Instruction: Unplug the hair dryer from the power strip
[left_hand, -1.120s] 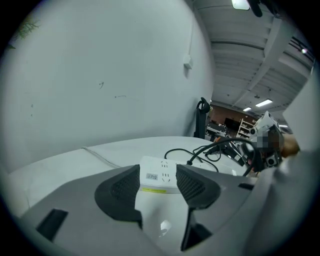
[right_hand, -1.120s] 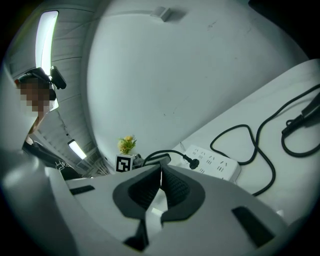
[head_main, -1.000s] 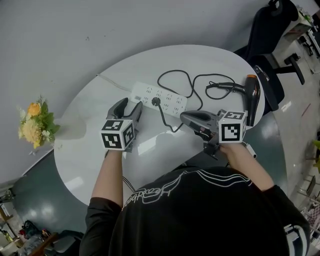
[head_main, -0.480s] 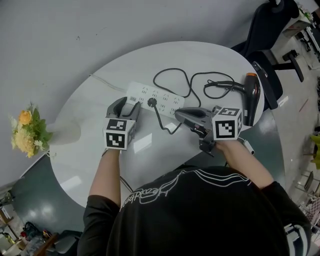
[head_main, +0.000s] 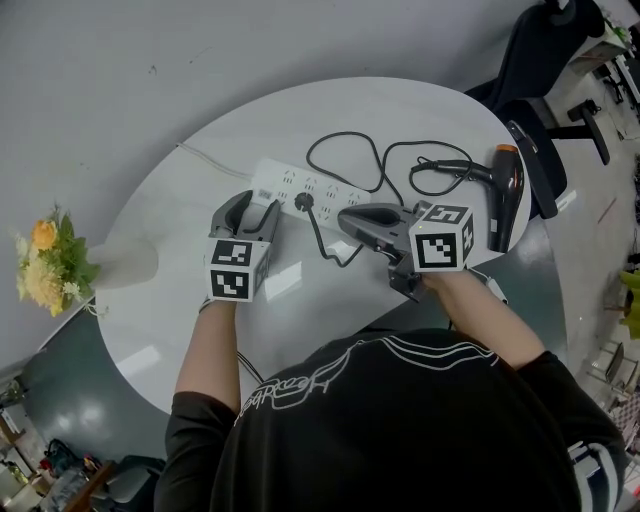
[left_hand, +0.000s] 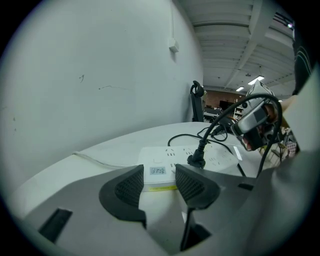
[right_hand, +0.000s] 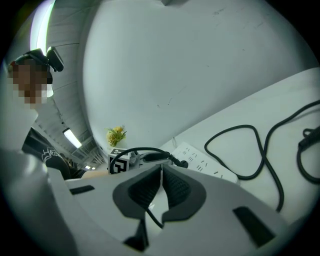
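Left gripper (left_hand: 161, 185) jaws apart at the power strip (left_hand: 160, 159) end; right gripper (right_hand: 161, 187) jaws clamped on the cord (right_hand: 142, 149).

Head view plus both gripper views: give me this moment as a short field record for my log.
plug: seated in the power strip
left gripper: jaws apart at the strip's end
right gripper: jaws closed on the cord, short of the plug
hair dryer: lying on the table, to the right, untouched
task stage: not yet unplugged
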